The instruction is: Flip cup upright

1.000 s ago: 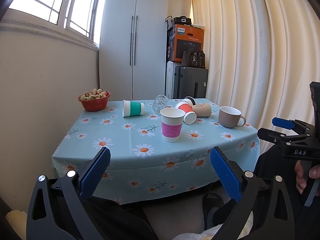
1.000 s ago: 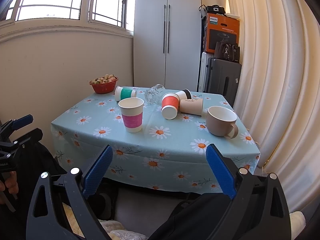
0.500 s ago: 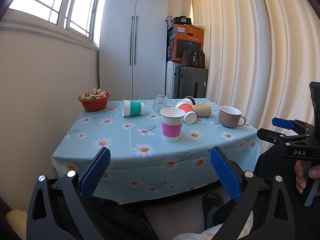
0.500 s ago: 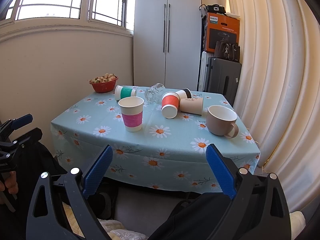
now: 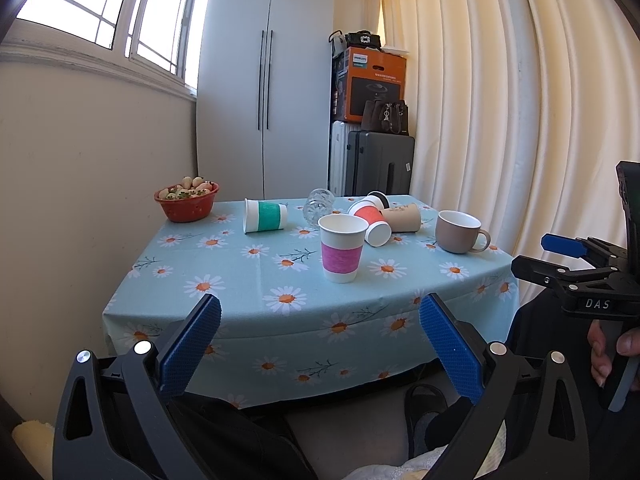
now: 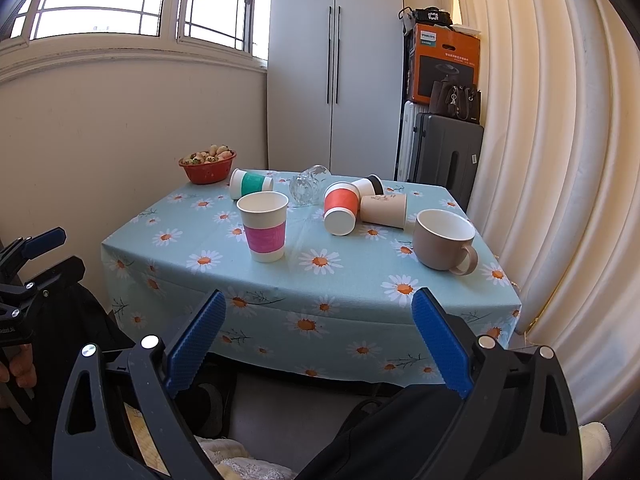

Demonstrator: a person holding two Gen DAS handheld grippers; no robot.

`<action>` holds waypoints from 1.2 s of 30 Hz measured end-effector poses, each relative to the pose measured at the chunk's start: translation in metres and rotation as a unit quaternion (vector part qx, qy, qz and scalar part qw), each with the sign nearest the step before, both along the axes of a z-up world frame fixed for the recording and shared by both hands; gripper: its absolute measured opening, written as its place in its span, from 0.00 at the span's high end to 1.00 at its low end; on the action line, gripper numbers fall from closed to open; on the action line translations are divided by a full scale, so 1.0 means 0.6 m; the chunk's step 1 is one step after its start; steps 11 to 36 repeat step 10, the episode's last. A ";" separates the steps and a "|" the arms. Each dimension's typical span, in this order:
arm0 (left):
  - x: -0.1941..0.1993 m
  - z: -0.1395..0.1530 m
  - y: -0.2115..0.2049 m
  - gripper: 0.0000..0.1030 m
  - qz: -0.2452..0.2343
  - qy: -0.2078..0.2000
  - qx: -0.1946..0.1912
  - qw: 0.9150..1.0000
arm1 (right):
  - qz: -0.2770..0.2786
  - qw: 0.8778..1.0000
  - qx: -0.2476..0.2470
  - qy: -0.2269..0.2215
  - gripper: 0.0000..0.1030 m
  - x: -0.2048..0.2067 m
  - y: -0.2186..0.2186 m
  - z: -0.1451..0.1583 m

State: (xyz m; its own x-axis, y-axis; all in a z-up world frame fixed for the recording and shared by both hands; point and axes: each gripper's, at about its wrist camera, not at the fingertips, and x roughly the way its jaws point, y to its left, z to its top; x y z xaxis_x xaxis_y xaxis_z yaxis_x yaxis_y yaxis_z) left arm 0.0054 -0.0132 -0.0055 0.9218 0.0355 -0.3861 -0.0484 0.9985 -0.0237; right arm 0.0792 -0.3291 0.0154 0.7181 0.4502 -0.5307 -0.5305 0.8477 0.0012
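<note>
Ahead of both tongs, the table [image 6: 280, 292] carries an upright mug [image 6: 442, 240] and pink-banded cup [image 6: 265, 227]; beyond these, green-banded [image 6: 250, 184], orange-banded [image 6: 341, 208], tan [image 6: 384, 210] and glass [image 6: 305, 189] cups are seen lying sideways. The left gripper [image 5: 320, 344] and right gripper [image 6: 320, 340] are held apart, empty, short of the table edge. Which cup is meant cannot be told; a reach toward a toppled one is judged likely.

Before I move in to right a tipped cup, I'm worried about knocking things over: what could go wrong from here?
1. The orange-sleeved cup, the tan cup and a white cup lie bunched together; gripping one may shove the others.
2. The glass lies on its side nearby and could roll.
3. The upright pink-sleeved cup stands nearest; open tongs reaching past could topple it.
</note>
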 end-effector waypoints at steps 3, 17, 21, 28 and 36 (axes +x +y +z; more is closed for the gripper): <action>0.001 0.000 0.000 0.05 -0.001 0.001 0.000 1.000 | 0.000 1.000 0.000 0.001 0.10 0.001 0.000 0.000; -0.001 -0.001 -0.004 0.05 -0.003 -0.001 0.004 1.000 | 0.000 1.000 -0.001 0.001 0.10 0.000 0.002 0.000; -0.001 -0.001 -0.004 0.05 -0.003 -0.001 0.004 1.000 | 0.000 1.000 -0.001 0.001 0.10 0.000 0.002 0.000; -0.001 -0.001 -0.004 0.05 -0.003 -0.001 0.004 1.000 | 0.000 1.000 -0.001 0.001 0.10 0.000 0.002 0.000; -0.001 -0.001 -0.004 0.05 -0.003 -0.001 0.004 1.000 | 0.000 1.000 -0.001 0.001 0.10 0.000 0.002 0.000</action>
